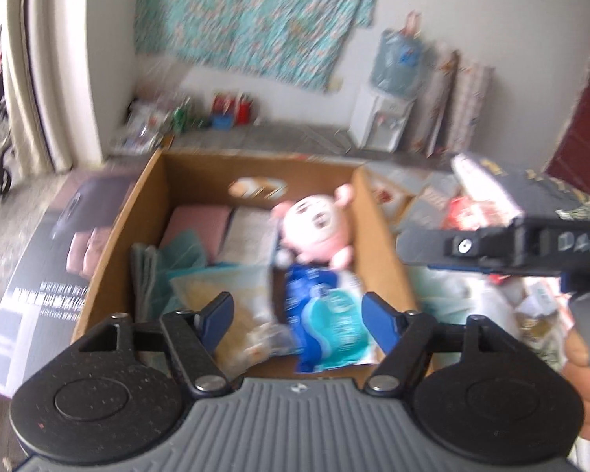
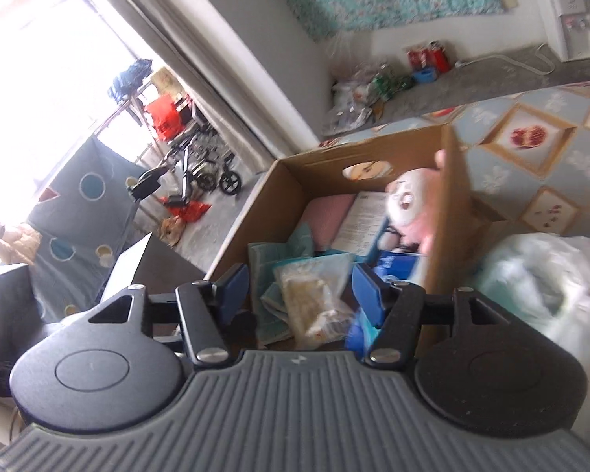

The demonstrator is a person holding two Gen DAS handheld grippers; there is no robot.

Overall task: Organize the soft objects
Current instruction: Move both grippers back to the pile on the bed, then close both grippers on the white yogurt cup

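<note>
Both your left gripper [image 1: 297,318] and right gripper [image 2: 301,293] hang wide and hold nothing. The pink toy [image 1: 318,228] sits in the box [image 1: 137,192] (leaning on 1 wall); bump the box and it tips out.

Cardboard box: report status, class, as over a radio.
Left gripper open, empty. Right gripper open, empty. Pink plush in cardboard box with packets. Nothing in the way.

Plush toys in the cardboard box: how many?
1. The pink plush toy sits at the far right of the cardboard box, leaning on the right wall, above the blue packet. Others may be buried under the packets and folded cloths.
</note>
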